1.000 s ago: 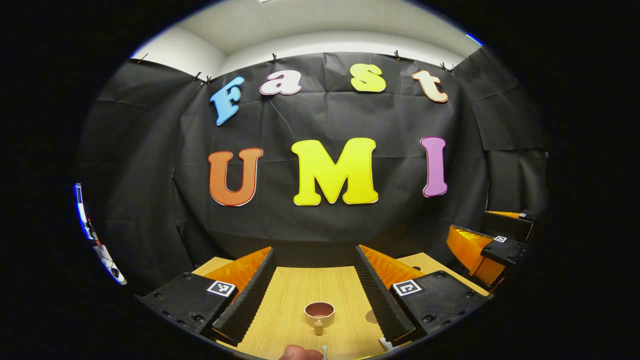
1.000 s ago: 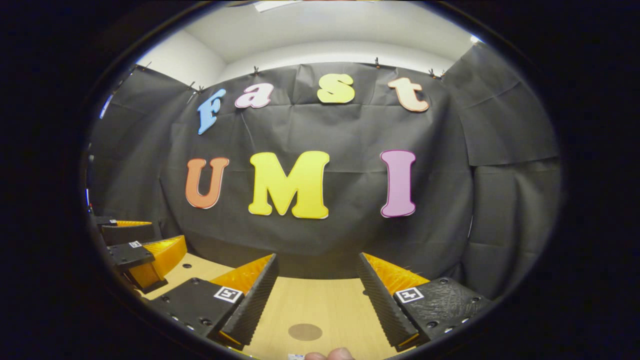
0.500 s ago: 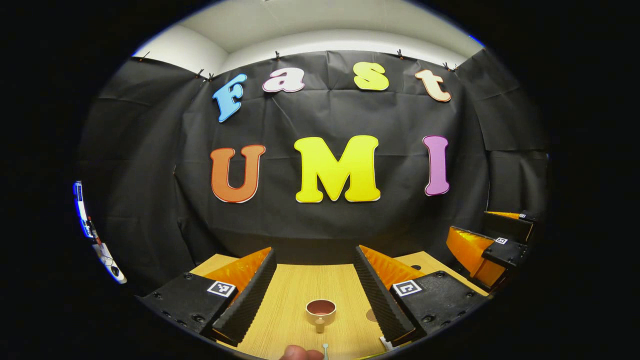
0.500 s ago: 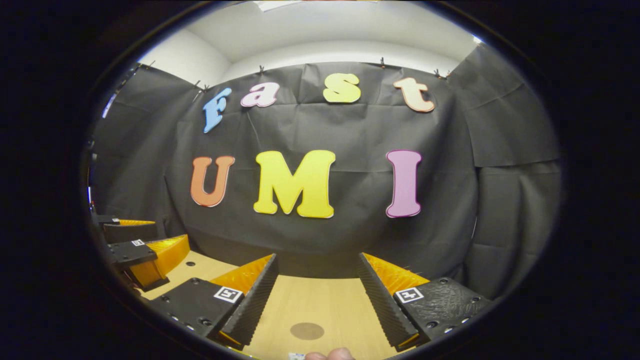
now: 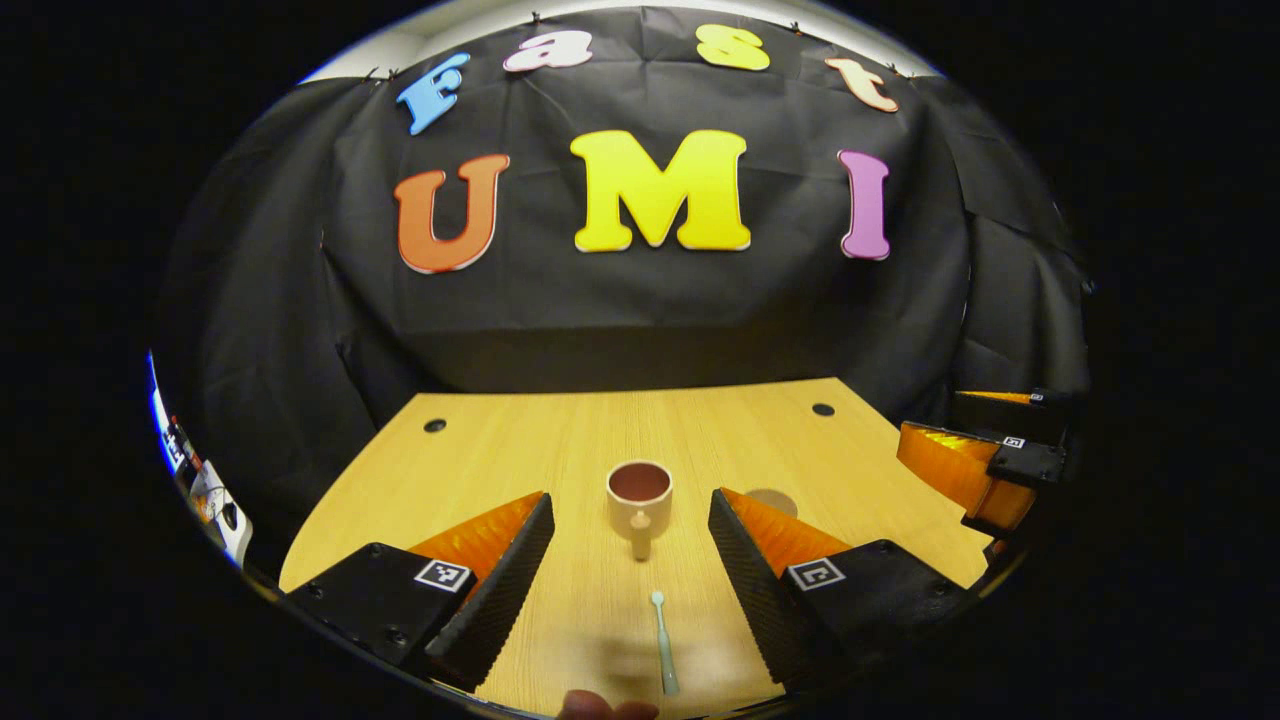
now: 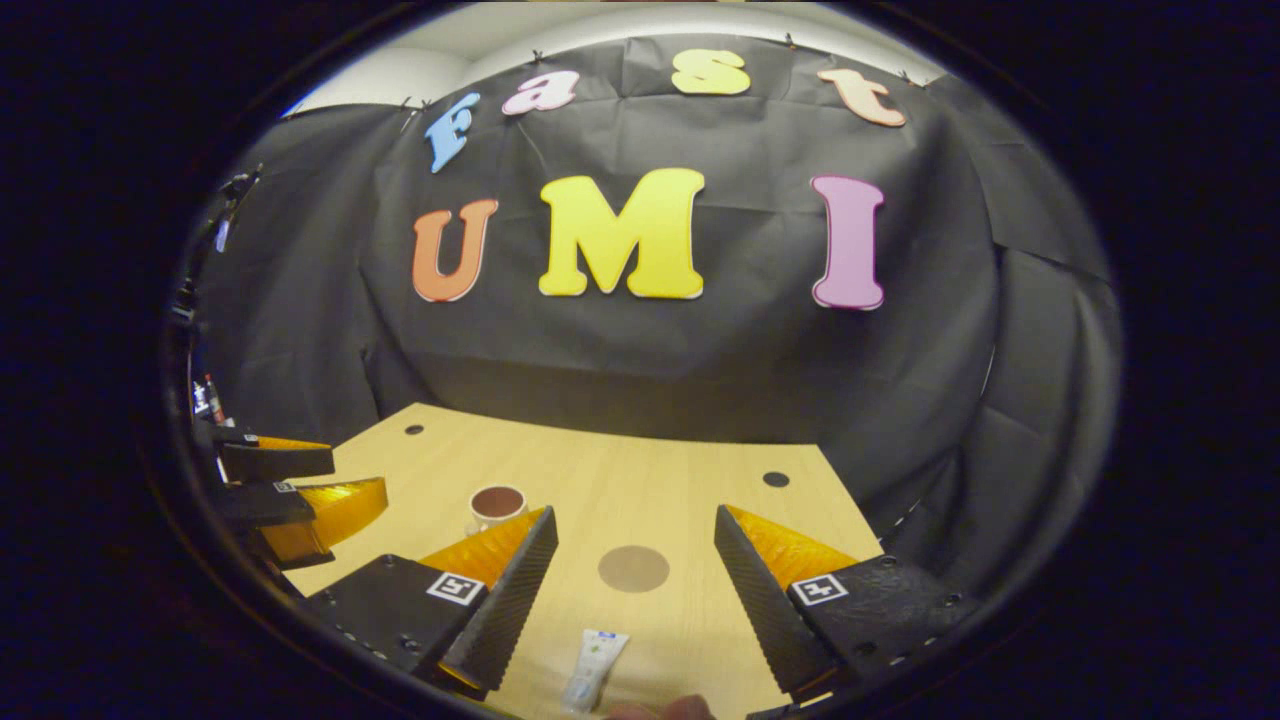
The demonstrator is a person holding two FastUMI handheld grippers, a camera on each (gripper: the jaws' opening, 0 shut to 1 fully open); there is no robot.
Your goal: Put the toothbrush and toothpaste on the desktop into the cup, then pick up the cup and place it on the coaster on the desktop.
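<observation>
In the left gripper view a beige cup (image 5: 639, 492) with a dark inside stands upright on the wooden table, handle toward me. A pale toothbrush (image 5: 662, 642) lies in front of it. My left gripper (image 5: 628, 500) is open, its fingers either side of the cup and short of it. A round brown coaster (image 5: 777, 498) peeks out behind one finger. In the right gripper view the coaster (image 6: 633, 568) lies flat, and a small white toothpaste tube (image 6: 593, 668) lies nearer me. My right gripper (image 6: 635, 516) is open above them. The cup (image 6: 497, 504) stands to the left.
The wooden table (image 5: 560, 440) has small dark holes (image 5: 435, 425) near its far corners and ends at the black cloth wall. The other gripper (image 5: 985, 465) hovers at the right of the left gripper view, and at the left of the right gripper view (image 6: 290, 490).
Both views have tipped downward, so much more tabletop shows. The whole toothbrush and the toothpaste tube have come into sight, and the cup now appears in the right gripper view. Both grippers stayed open.
</observation>
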